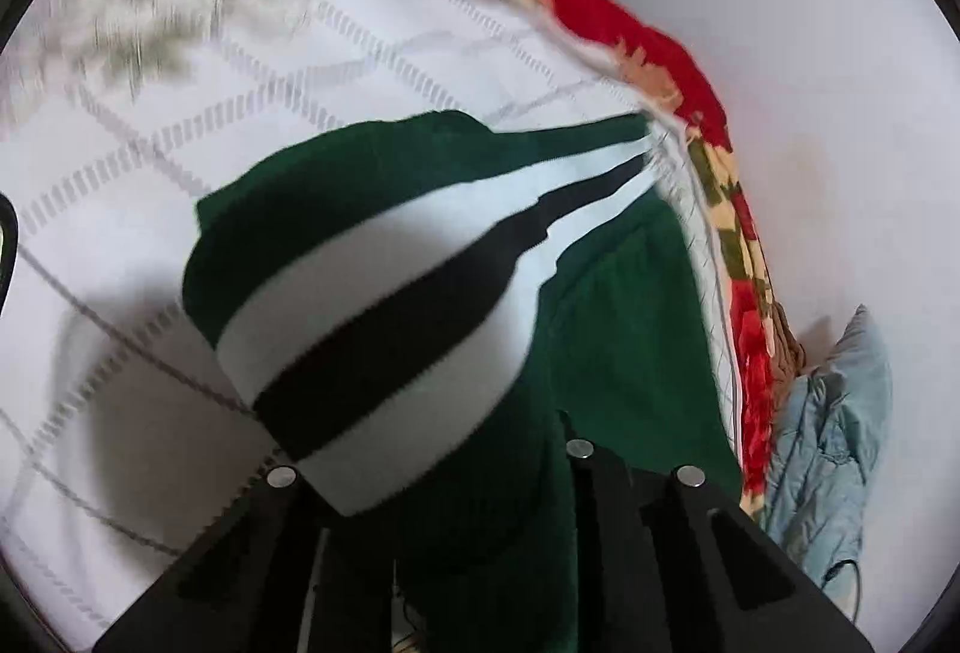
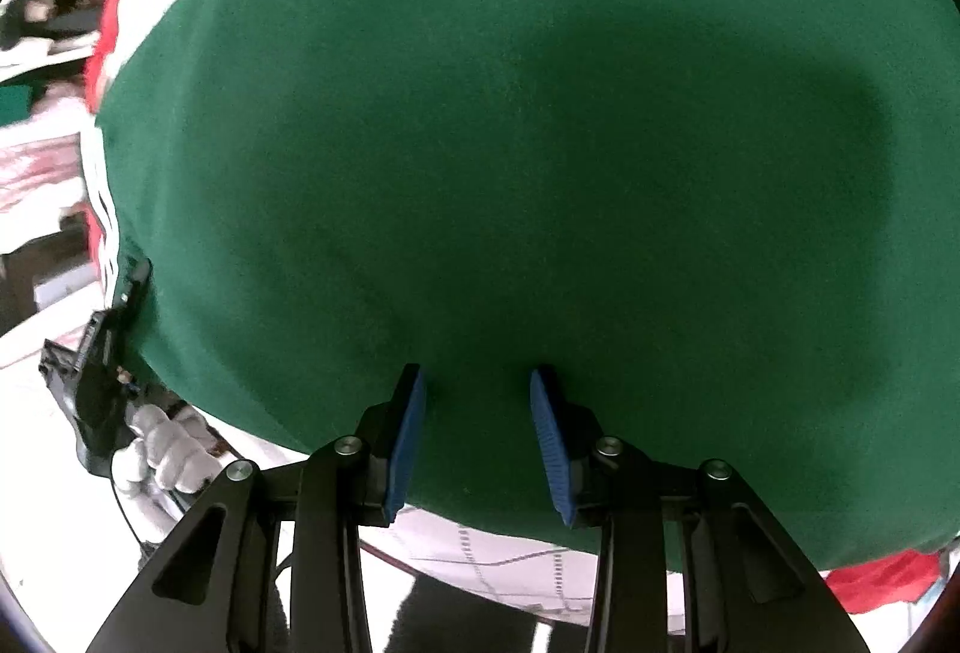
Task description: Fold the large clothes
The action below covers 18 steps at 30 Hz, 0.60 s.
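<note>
A dark green knitted garment (image 1: 624,329) with white and black sleeve stripes is seen spread on a white quilted bedcover (image 1: 120,233). Left of its body, the striped sleeve is gripped by the left gripper (image 1: 480,473) (pads hidden by cloth). Over the body's near hem, the right gripper (image 2: 478,437) is held partly open, blue pads (image 2: 408,443) apart.

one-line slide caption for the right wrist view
Right tongs, blue pads apart, poised over the near edge of a green garment spread on a white quilt.
</note>
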Motion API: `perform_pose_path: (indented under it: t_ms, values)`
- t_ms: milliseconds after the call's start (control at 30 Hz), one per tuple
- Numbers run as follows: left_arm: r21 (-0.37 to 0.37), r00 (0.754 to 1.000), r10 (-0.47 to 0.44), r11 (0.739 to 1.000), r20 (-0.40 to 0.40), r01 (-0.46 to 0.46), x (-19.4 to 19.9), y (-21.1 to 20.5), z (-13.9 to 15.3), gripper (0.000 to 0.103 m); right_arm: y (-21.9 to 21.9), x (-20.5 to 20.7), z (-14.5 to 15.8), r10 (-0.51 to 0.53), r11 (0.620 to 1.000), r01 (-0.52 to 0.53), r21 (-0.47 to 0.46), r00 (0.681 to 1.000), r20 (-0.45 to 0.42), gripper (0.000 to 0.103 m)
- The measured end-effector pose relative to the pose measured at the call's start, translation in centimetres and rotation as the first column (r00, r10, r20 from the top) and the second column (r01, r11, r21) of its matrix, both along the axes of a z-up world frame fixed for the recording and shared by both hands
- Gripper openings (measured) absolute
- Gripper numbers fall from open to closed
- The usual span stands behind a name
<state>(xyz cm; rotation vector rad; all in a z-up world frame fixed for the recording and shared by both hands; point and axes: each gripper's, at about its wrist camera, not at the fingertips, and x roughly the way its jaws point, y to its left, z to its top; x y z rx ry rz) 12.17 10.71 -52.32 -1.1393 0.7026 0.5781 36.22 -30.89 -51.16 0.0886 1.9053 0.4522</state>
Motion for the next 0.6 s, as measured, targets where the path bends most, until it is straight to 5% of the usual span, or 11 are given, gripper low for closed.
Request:
perform_pose_path:
  t_ms: [200, 333, 433, 600]
  values:
    - [0.157, 0.999, 0.02, 0.987, -0.037, -0.014, -3.5, 2.4, 5.2, 0.013, 0.8, 0.3, 2.9, 0.06, 0.998, -0.058, -0.017, 0.988, 0.144, 0.039]
    - [0.19, 0.995, 0.03, 0.982, -0.092, -0.012, -4.9, 2.9, 5.8, 0.013, 3.0, 0.4, -1.0, 0.147, 0.989, -0.145, -0.024, 0.982, 0.118, 0.036]
    - [0.253, 0.993, 0.015, 0.967, -0.121, 0.016, -4.9, 1.7, 6.8, 0.013, 4.3, 0.4, 0.4, 0.2, 0.98, -0.198, -0.031, 0.973, 0.116, 0.04]
    - [0.349, 0.99, -0.033, 0.934, -0.134, 0.078, -3.6, 0.0, 9.5, 0.013, -2.5, 1.7, 6.4, -0.001, 0.995, -0.012, 0.096, 0.99, 0.143, 0.047]
